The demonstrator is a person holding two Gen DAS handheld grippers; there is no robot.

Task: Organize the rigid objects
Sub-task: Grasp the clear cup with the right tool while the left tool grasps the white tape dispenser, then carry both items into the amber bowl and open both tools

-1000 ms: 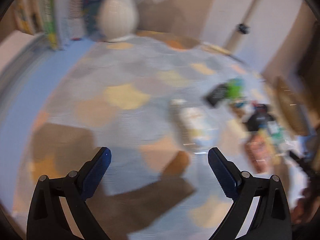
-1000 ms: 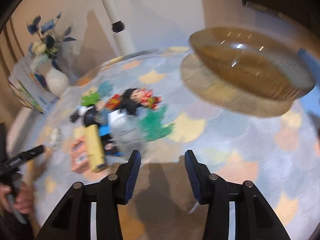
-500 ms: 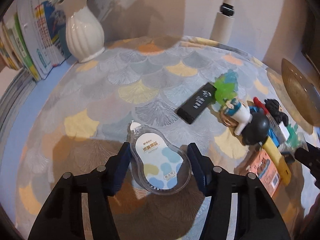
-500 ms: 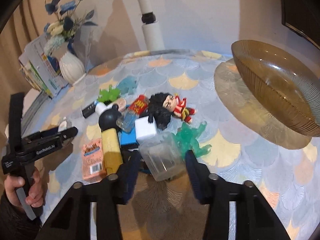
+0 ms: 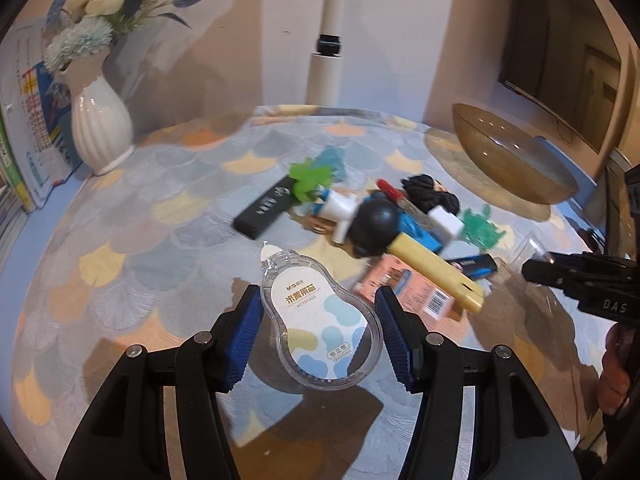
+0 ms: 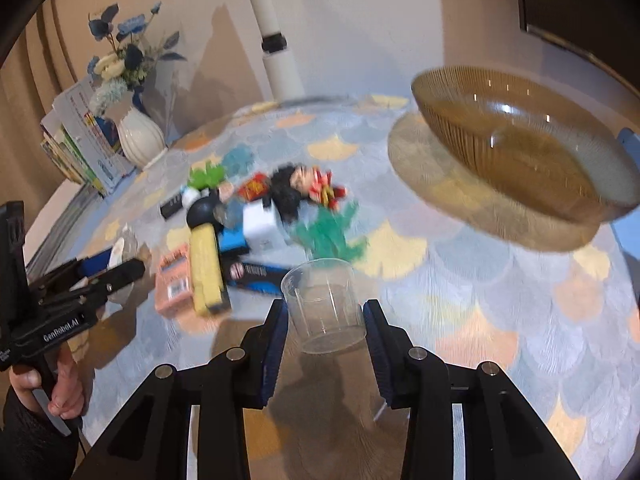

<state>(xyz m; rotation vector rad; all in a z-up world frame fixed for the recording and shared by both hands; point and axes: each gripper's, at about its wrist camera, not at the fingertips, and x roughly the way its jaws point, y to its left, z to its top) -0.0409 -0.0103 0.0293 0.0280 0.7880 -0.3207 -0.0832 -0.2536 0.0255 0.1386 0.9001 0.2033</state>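
Note:
My left gripper point(image 5: 318, 330) is shut on a clear correction tape dispenser point(image 5: 316, 320) and holds it above the patterned tablecloth point(image 5: 140, 248). My right gripper point(image 6: 324, 330) is shut on a clear plastic cup point(image 6: 324, 304), lifted upright off the cloth. A pile of small items lies mid-table: a black-headed figure point(image 5: 370, 226), a yellow bar point(image 5: 436, 272), a pink box point(image 5: 408, 294), a black box point(image 5: 266, 208), a white cube point(image 6: 260, 222), a doll point(image 6: 304, 190) and green toys point(image 6: 330, 236). An amber glass bowl point(image 6: 520, 148) stands at the right.
A white vase point(image 5: 102, 120) with flowers and upright books point(image 5: 28, 120) stand at the back left. A white pole point(image 5: 328, 40) rises behind the table. The bowl sits on a round mat point(image 6: 440, 184). The left gripper also shows in the right wrist view point(image 6: 120, 272).
Both grippers closed on their objects: the left on the tape dispenser, the right on the cup. Both objects have since been lifted off the cloth, and the views have swung toward the bowl.

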